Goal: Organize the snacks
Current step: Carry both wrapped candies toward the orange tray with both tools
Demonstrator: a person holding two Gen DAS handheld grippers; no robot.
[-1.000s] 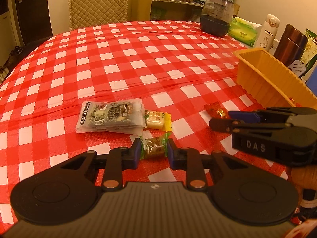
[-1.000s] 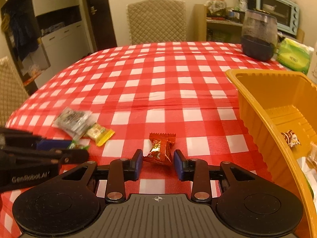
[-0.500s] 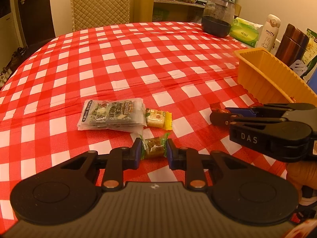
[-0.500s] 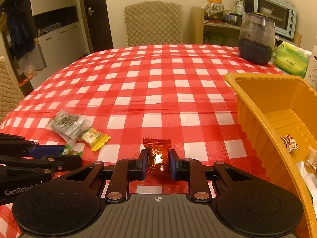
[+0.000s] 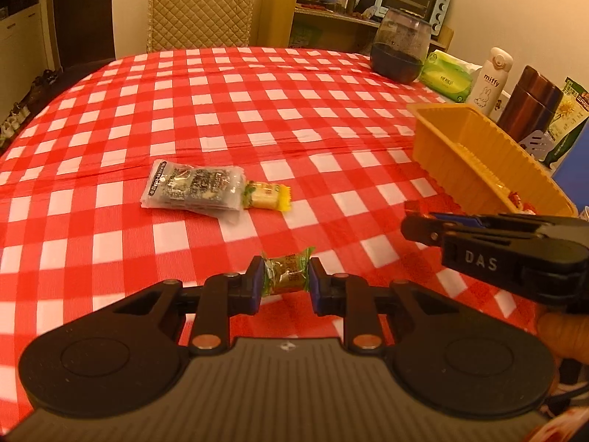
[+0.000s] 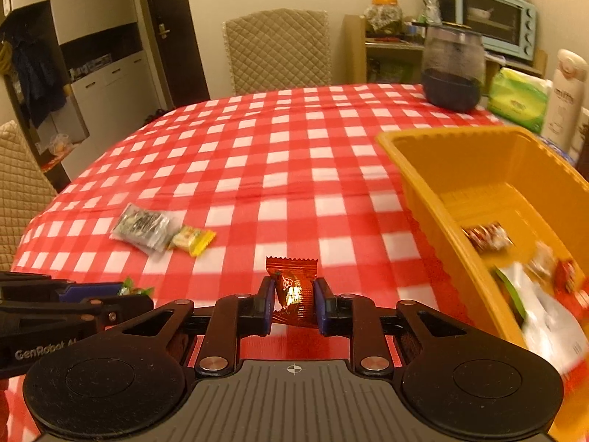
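My left gripper (image 5: 286, 276) is shut on a green-wrapped candy (image 5: 286, 273) and holds it above the checked cloth. My right gripper (image 6: 293, 296) is shut on a red-orange wrapped candy (image 6: 292, 289), lifted off the table. An orange tray (image 6: 423, 199) with several snacks inside stands to the right; it also shows in the left wrist view (image 5: 475, 162). A clear grey snack packet (image 5: 193, 188) and a yellow candy (image 5: 267, 197) lie together on the cloth; they show in the right wrist view as the packet (image 6: 143, 226) and the candy (image 6: 193, 239).
A dark glass jar (image 5: 399, 51), green tissue pack (image 5: 447, 79), white bottle (image 5: 491, 81) and brown flask (image 5: 530, 105) stand at the table's far right. A quilted chair (image 5: 200, 11) is behind the table. The right gripper (image 5: 478, 235) shows at right in the left wrist view.
Both grippers closed on their candies and lifted them off the cloth. The right gripper has moved toward the orange tray.
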